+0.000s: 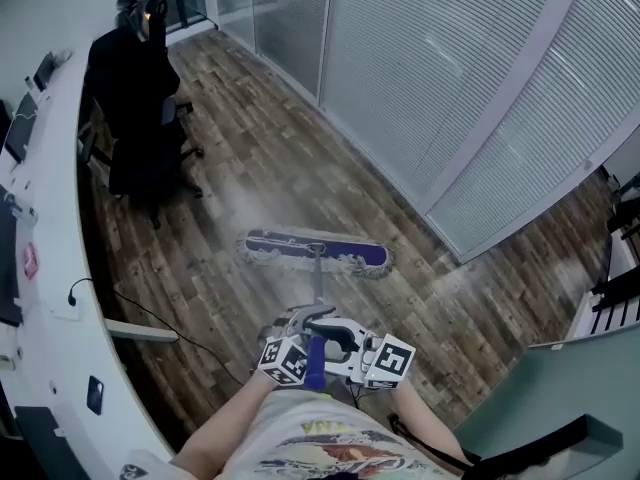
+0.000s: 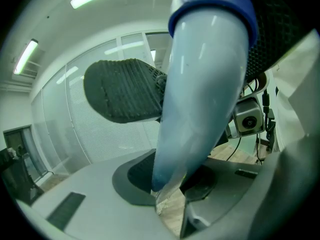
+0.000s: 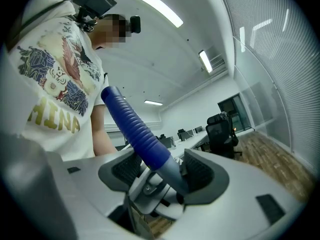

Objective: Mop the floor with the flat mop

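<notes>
While the wooden floor (image 1: pixel 280 168) runs long and narrow between the glass wall with blinds (image 1: pixel 450 78) on the right and the curved white desk (image 1: pixel 50 218) on the left, I'd put the mopping somewhere in the middle of the job, not close to its end. A pale sheen lies on the boards on either side of the mop. It may be a damp film or only glare from the ceiling lights, and I cannot say which, so no stretch can be counted as surely done.

The far end beside the black office chair (image 1: pixel 135 108), the strip along the foot of the desk where a thin cable (image 1: pixel 160 323) trails, and the near right corner all look like ground left to cover.

The flat mop has its blue mop head (image 1: pixel 315 251) lying flat on the boards at the centre of the room, set crosswise, well away from the chair and the desk. Its handle (image 1: pixel 318 286) slopes back towards the person at the near edge.

The left gripper (image 2: pixel 167 181) is clenched on the pale shaft of that handle. The right gripper (image 3: pixel 162 171) is clamped just where the ribbed blue grip (image 3: pixel 132 121) meets the grey shaft.
</notes>
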Available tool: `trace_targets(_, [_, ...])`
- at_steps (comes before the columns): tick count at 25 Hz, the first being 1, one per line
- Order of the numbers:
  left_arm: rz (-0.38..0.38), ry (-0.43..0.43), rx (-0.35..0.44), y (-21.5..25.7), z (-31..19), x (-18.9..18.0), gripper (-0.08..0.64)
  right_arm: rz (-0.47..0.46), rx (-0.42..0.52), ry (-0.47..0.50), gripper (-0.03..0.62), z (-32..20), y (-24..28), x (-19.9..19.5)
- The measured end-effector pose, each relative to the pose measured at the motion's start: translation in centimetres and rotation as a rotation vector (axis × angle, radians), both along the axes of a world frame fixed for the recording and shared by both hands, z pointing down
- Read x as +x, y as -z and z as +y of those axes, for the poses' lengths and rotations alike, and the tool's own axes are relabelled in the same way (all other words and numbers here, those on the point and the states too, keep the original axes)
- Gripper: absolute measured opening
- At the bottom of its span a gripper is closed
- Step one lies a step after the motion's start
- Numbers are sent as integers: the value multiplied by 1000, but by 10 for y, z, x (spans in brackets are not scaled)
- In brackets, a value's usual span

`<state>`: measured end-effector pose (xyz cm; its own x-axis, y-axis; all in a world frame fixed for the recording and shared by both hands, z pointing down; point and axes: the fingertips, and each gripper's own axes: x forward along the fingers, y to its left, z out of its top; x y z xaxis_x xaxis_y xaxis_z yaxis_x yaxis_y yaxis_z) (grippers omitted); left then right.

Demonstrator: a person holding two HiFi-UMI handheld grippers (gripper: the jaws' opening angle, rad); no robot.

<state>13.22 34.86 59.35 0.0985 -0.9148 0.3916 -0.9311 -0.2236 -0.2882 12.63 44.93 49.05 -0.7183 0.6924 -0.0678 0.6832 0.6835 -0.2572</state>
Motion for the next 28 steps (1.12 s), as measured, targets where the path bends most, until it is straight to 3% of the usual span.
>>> trace_targets(7, [14, -39, -3, 4, -37, -102, 58, 7, 6, -36, 258, -37, 1, -106])
trace_targets(16, [1, -56, -9, -9, -89, -174, 58, 15, -8, -40, 265, -89, -12, -179])
trace_targets(23, [8, -30, -15, -14, -161, -243, 60, 22, -12, -7, 267, -160, -18, -246])
trace_targets(28, [-8, -11, -32, -12, -238, -306, 60, 11, -31, 5, 268, -238, -18, -305])
